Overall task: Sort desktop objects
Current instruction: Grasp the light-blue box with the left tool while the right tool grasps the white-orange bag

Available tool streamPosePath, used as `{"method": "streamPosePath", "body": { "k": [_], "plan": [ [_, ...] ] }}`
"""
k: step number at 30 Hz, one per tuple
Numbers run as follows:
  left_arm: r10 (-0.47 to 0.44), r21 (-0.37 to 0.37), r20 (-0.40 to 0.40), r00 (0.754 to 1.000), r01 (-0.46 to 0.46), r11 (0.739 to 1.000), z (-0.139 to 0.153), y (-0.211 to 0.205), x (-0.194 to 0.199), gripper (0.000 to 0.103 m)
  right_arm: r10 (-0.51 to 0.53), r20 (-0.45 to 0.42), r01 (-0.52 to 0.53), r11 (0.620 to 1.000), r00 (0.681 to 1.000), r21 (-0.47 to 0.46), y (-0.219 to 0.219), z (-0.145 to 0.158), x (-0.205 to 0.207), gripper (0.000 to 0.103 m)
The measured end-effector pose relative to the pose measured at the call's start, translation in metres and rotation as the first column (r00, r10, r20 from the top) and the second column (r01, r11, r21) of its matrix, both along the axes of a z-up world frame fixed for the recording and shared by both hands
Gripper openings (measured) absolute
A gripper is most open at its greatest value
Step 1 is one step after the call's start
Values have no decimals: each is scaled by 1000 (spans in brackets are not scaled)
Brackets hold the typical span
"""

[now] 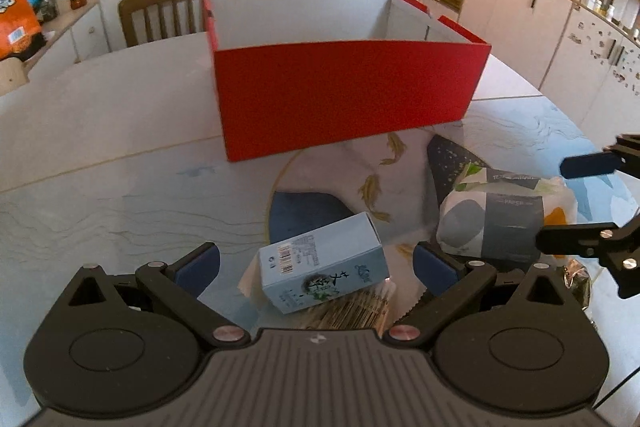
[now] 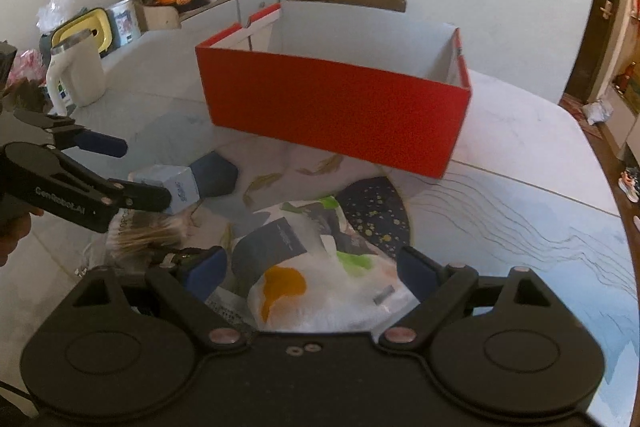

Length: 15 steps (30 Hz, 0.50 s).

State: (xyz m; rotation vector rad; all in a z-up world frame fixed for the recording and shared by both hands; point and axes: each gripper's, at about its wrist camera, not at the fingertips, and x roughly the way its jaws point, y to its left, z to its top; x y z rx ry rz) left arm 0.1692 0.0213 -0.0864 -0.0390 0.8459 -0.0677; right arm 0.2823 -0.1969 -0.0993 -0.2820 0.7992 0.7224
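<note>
Blue carton (image 1: 324,264) lies tilted between my left gripper's (image 1: 316,265) wide-apart jaws, not gripped. Tissue pack (image 2: 320,279) sits between my right gripper's (image 2: 310,277) spread jaws. Red box (image 1: 344,87) waits ahead.

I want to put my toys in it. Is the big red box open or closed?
Open. The red box has no lid on top, and both views show its white inner walls. Its floor is hidden, so whether anything is inside cannot be told.

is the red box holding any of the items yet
No, the red box shows only bare white inner walls, while the blue carton and tissue pack lie on the table in front of it.
</note>
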Motion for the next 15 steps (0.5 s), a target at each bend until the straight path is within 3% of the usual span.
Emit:
{"method": "streamPosePath", "body": {
  "k": [9,15],
  "plan": [
    [7,-5,-43,999,-8,1000,-21,3,15,103,25,-38,-27,999,999,-40,9,-22,18,93],
    [56,-27,-55,997,-57,998,-27,3,17,103,15,-57,-18,999,998,-45,11,-30,25,88]
  ]
}}
